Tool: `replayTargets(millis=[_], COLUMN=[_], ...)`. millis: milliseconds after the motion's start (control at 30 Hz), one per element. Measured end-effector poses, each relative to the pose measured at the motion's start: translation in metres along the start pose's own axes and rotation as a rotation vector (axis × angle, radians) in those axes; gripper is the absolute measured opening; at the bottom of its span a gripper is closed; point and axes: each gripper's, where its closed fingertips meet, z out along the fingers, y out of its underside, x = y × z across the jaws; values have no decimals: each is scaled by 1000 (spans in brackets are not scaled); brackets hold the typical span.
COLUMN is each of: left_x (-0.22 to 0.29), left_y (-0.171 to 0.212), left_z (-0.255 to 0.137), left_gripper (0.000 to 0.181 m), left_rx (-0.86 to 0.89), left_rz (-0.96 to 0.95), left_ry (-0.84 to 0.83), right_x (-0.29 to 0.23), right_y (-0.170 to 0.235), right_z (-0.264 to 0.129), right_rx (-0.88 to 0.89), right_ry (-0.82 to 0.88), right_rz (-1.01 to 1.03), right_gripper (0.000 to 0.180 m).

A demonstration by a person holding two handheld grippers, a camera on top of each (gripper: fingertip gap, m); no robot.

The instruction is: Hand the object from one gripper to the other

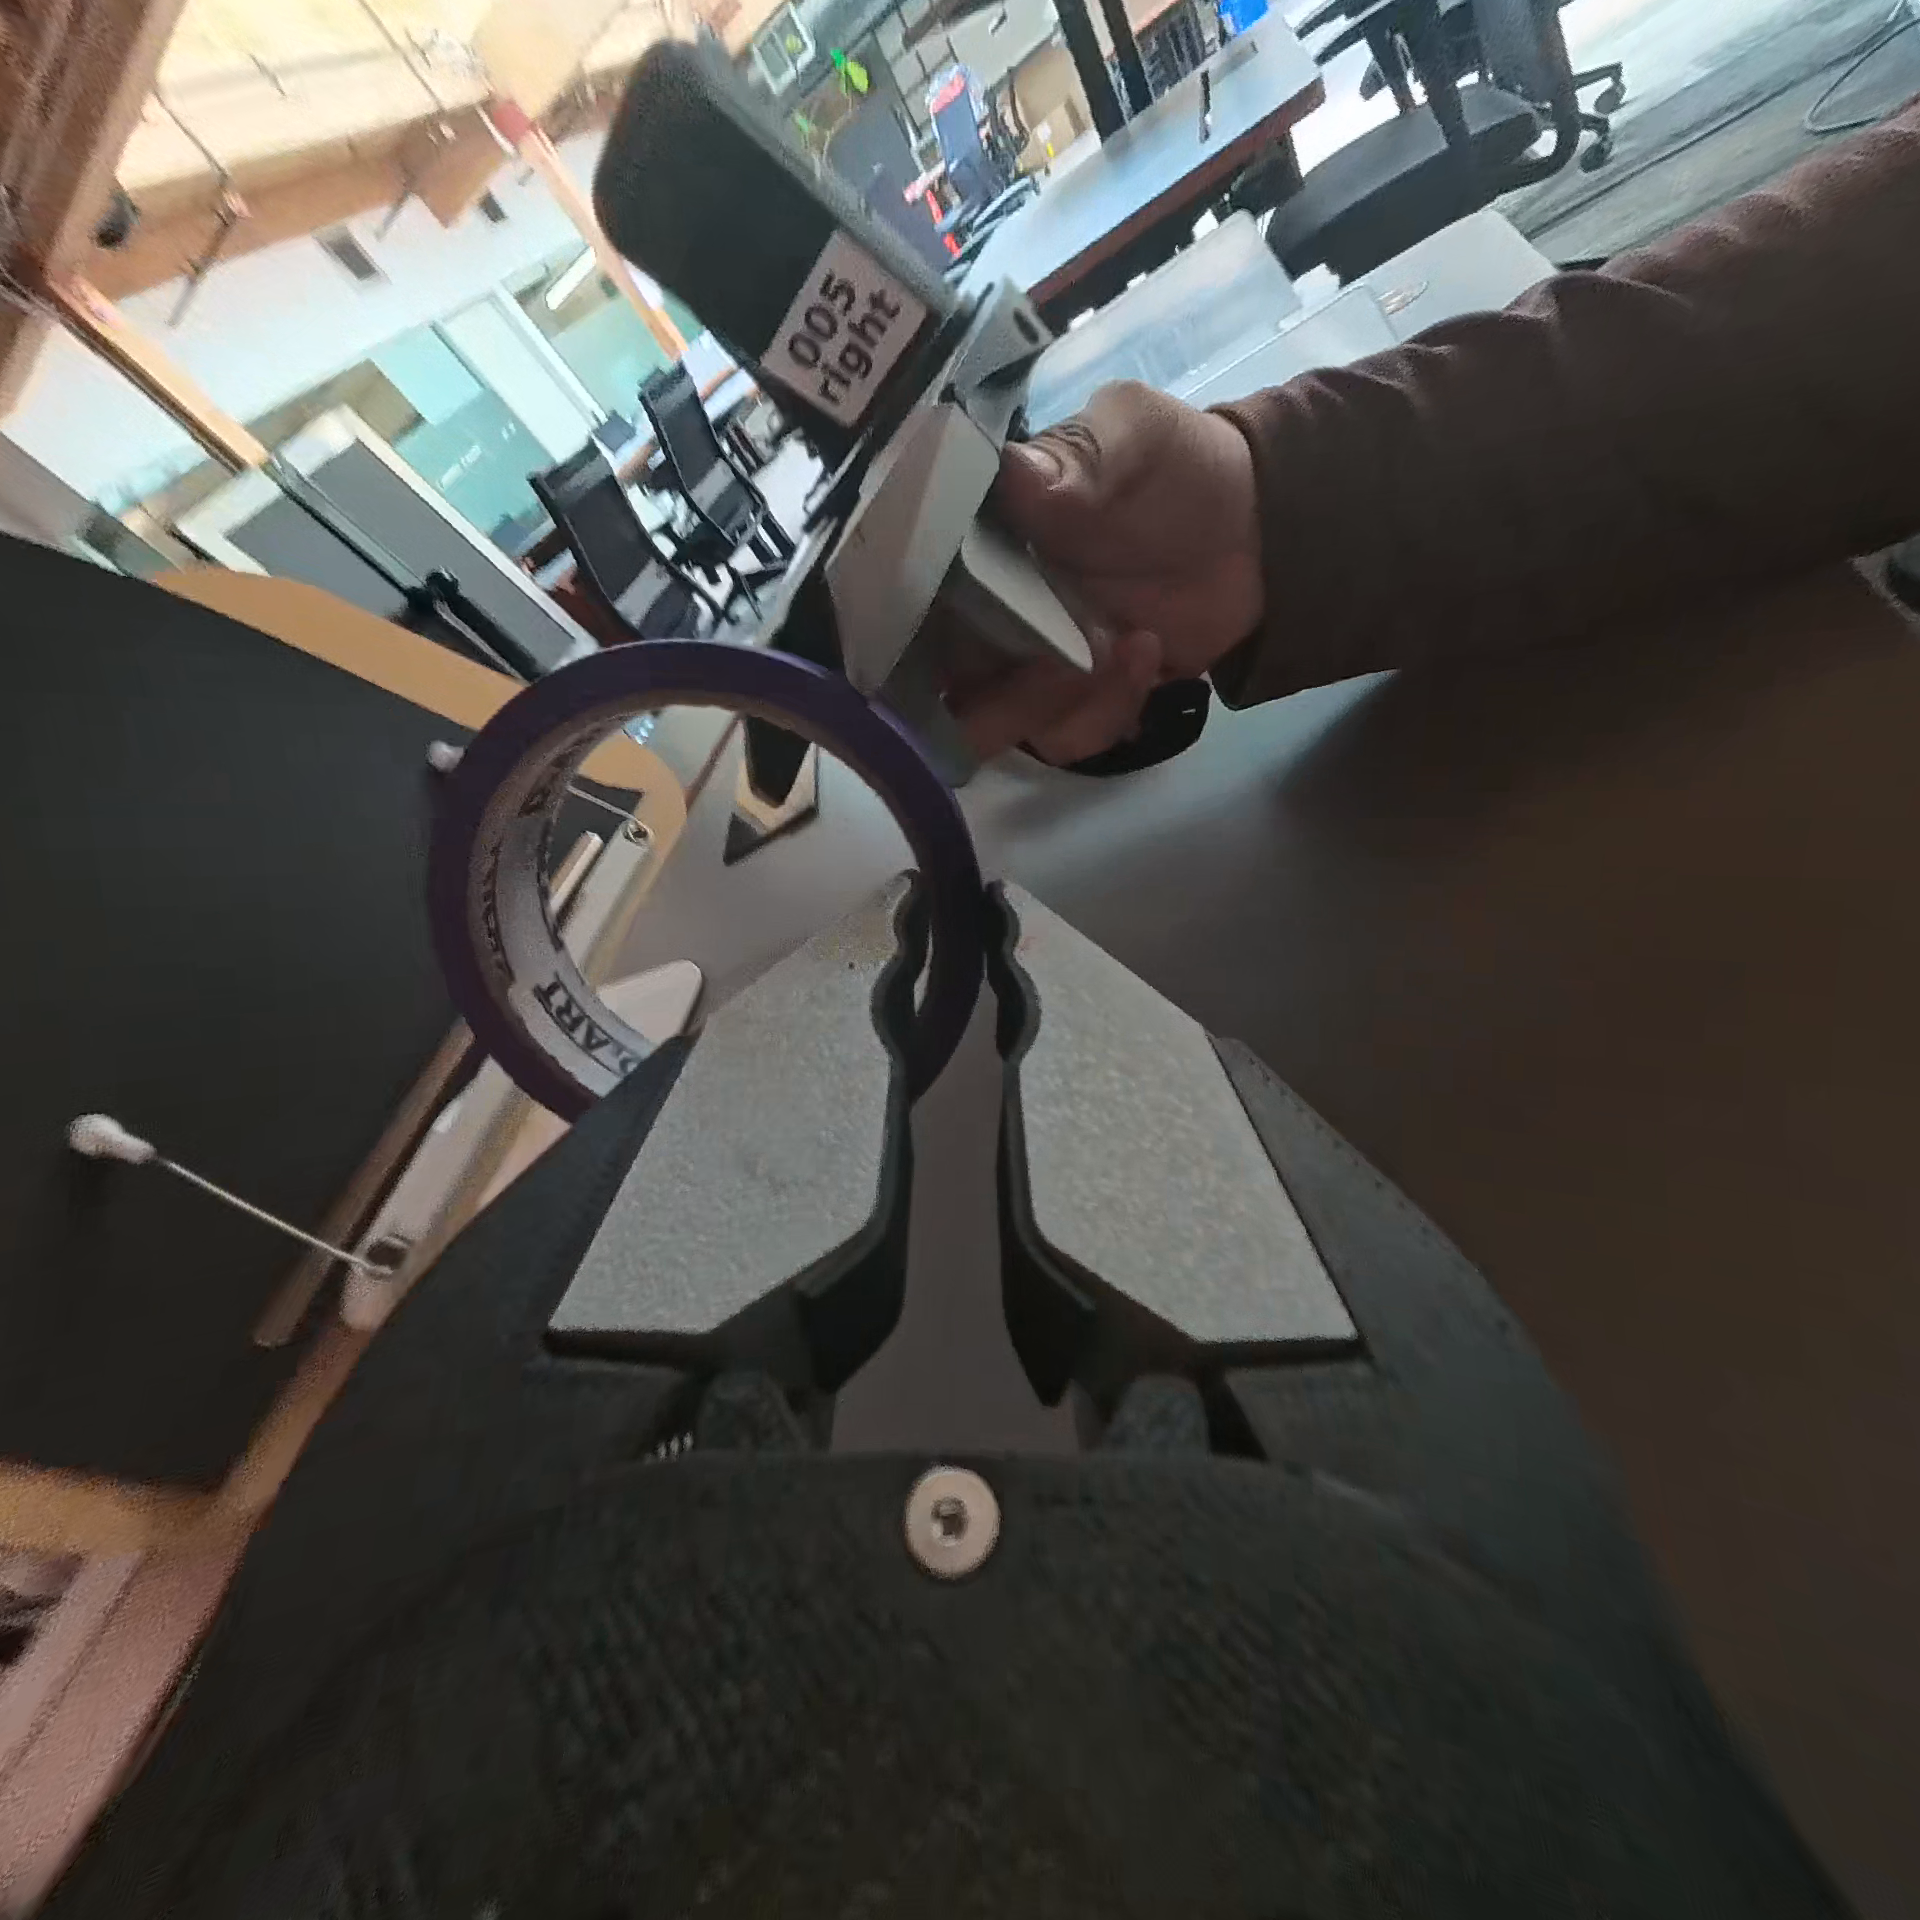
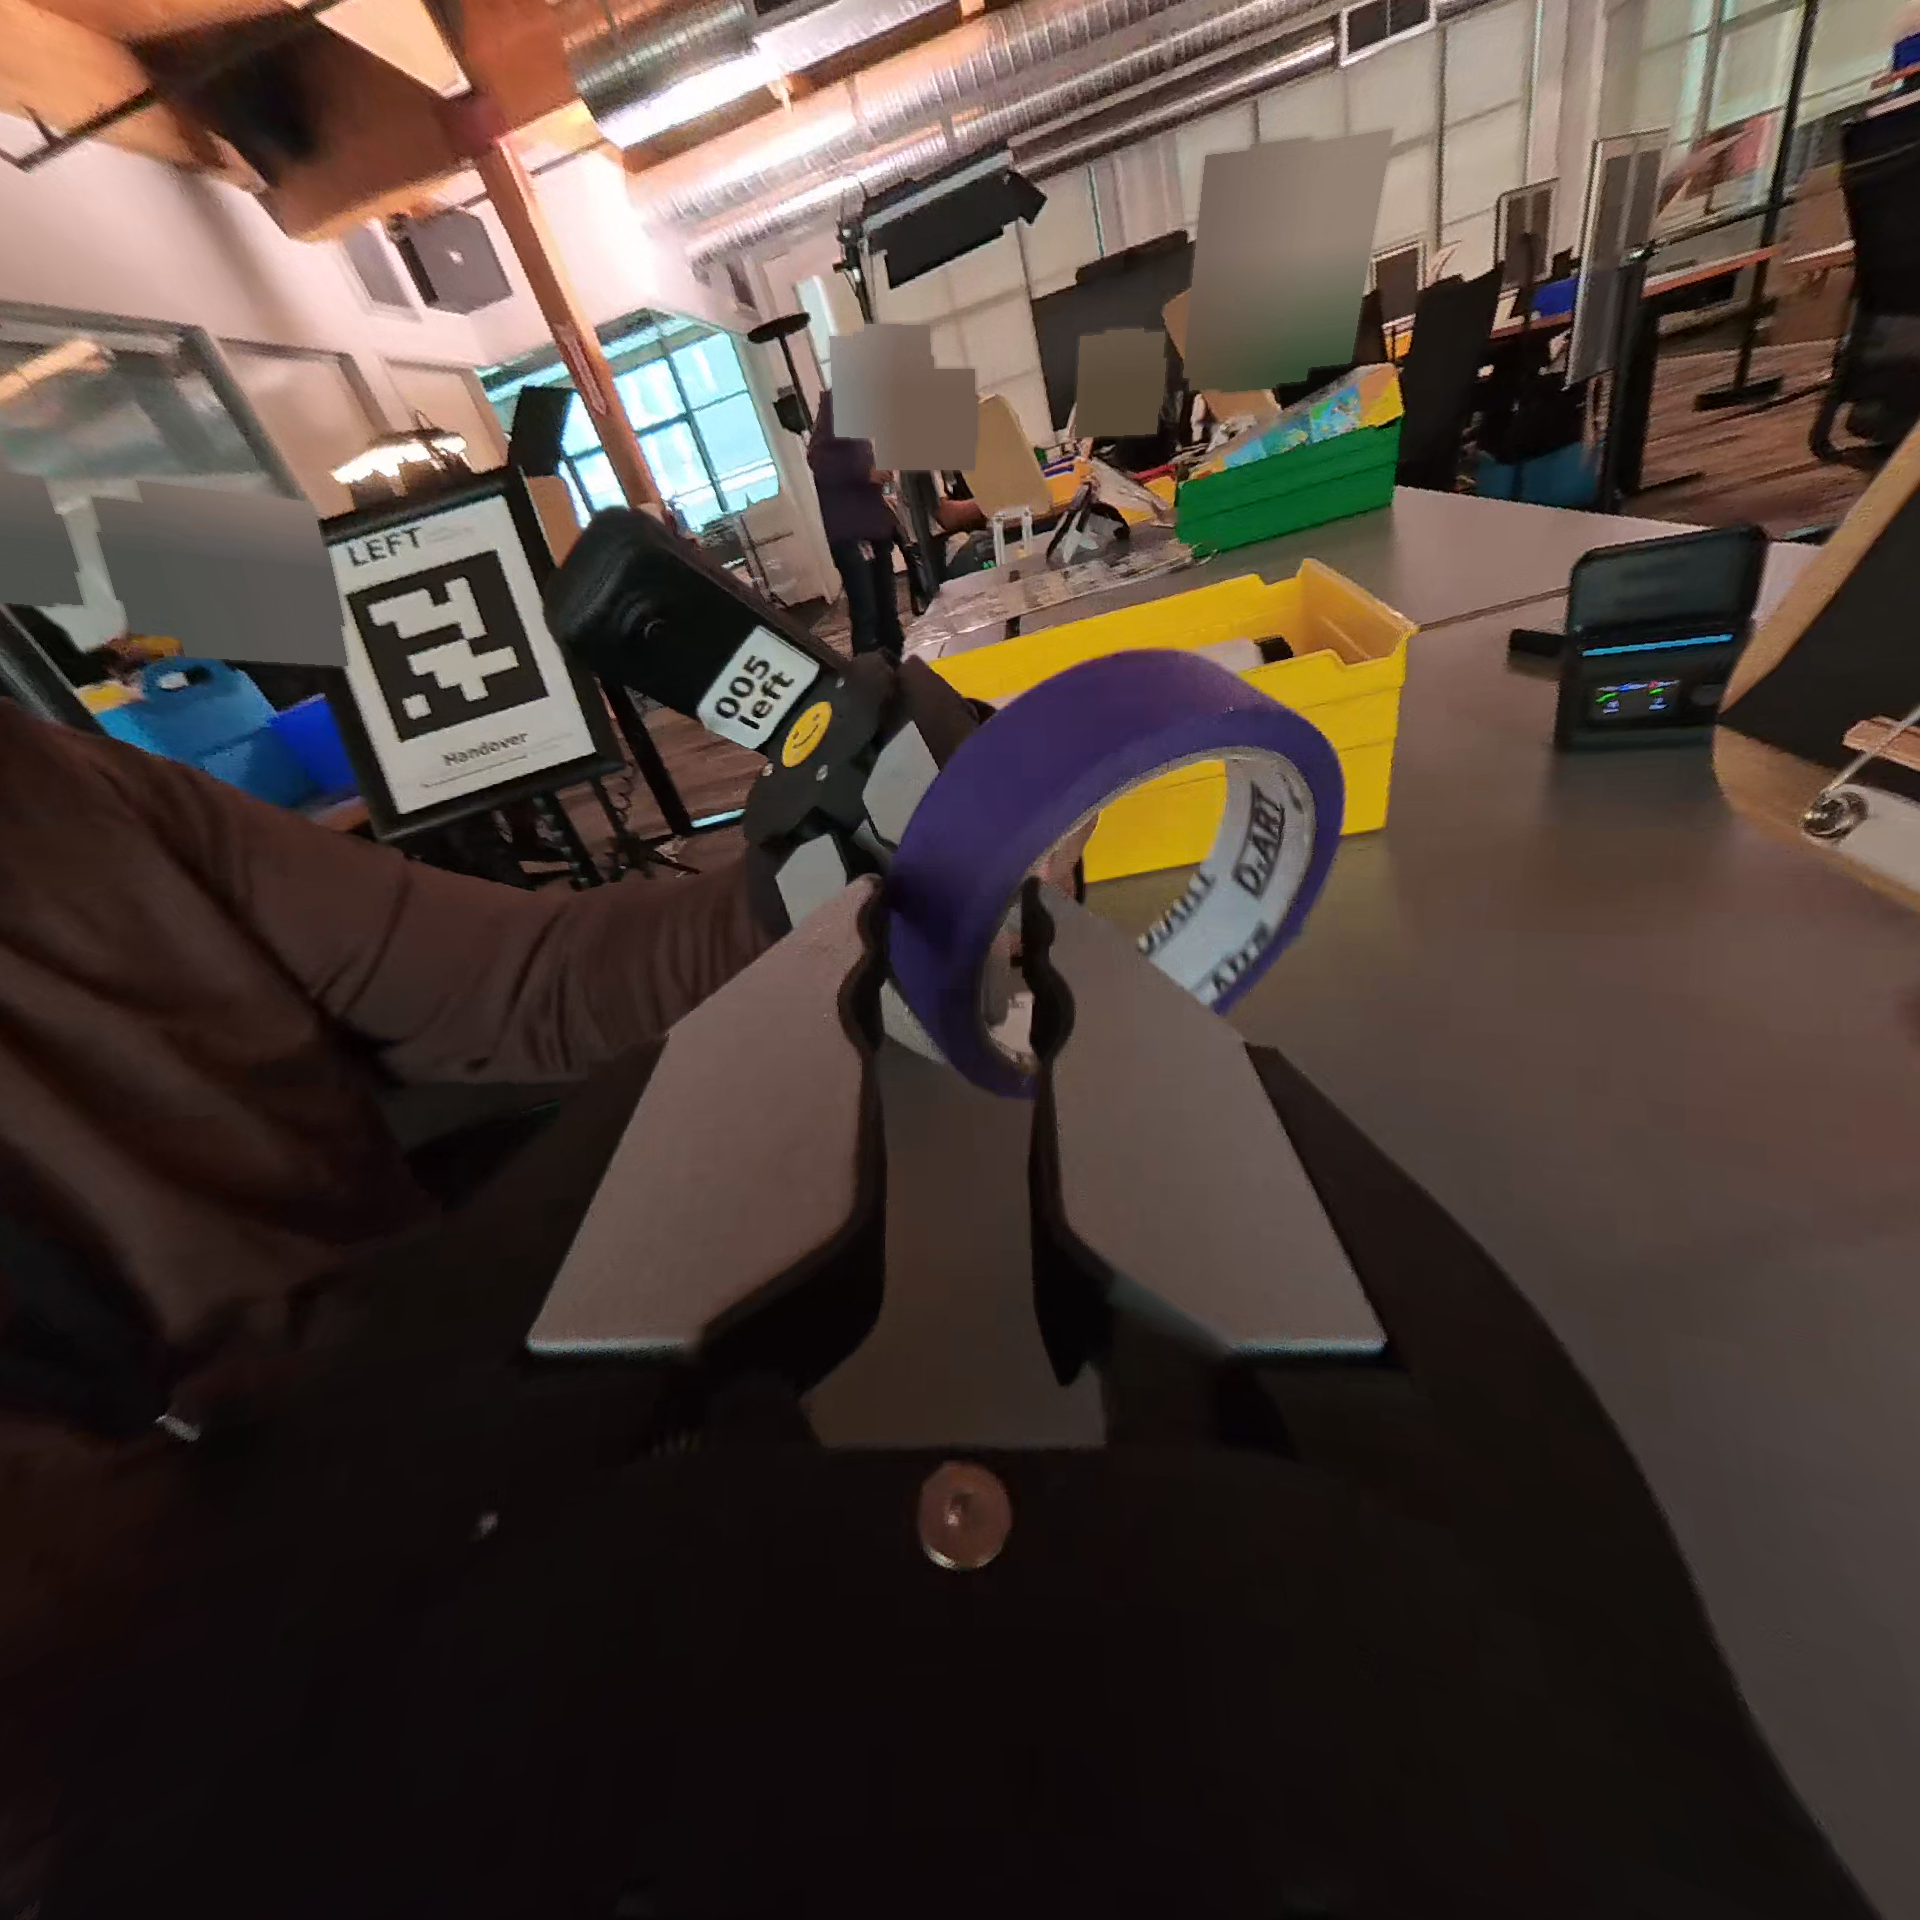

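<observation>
The one thing being passed is a roll of purple tape (image 2: 1112,831), a flat ring with a purple outer band and a pale inner core that carries printed lettering, which shows in the left wrist view (image 1: 707,873) nearly edge-on, as an open hoop. It is held in the air above a dark grey table (image 2: 1558,1039), between the two grippers. The left gripper (image 1: 948,940) has its two fingers pinched on the ring's wall, one finger inside the hoop and one outside. The right gripper (image 2: 951,966) straddles the wall in the same way, its fingers drawn close around the band; whether they actually press on it cannot be told for sure, though they look clamped. In the left wrist view a hand (image 1: 1122,582) in a brown sleeve grasps the right tool's handle, reaching in from the right with the tool angled down toward the roll. In the right wrist view a brown-sleeved forearm (image 2: 416,935) stretches across from the left to the other tool. Counted: one roll, two grippers, one yellow bin (image 2: 1340,665) and one small black device (image 2: 1652,634) on the table, and two cotton swabs (image 1: 218,1195) at the left.
</observation>
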Motion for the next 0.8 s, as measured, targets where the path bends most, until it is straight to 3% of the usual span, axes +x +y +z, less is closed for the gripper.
replayTargets(millis=[133,267,333,433,467,567,633,700,800], left_x=[5,-6,-15,-34,-36,-30,-29,-32,-29], left_y=[6,-2,-12,-17,-12,-6,8,18,19], left_z=[3,-4,-11,-24,-24,-19,-11,-8,-4], left_gripper=[13,64,67,48,25,20,13,9,6], left_rx=[-14,94,185,298,281,196,58,-45,-103], left_rz=[-330,-666,-797,-903,-897,-732,-493,-260,-69], left_ry=[145,259,306,301,285,209,68,-62,-134], right_x=[9,26,23,24,22,27,28,27,33], right_y=[9,19,27,45,47,57,59,51,29], right_z=[8,9,14,24,27,27,23,17,7], right_rx=[-62,-191,-265,-389,-398,-441,-434,-373,-221], right_ry=[88,306,357,393,390,394,355,311,301], right_rz=[-110,-402,-601,-770,-790,-708,-584,-443,-251], right_gripper=[12,6,6,7,6,8,23,35,48])
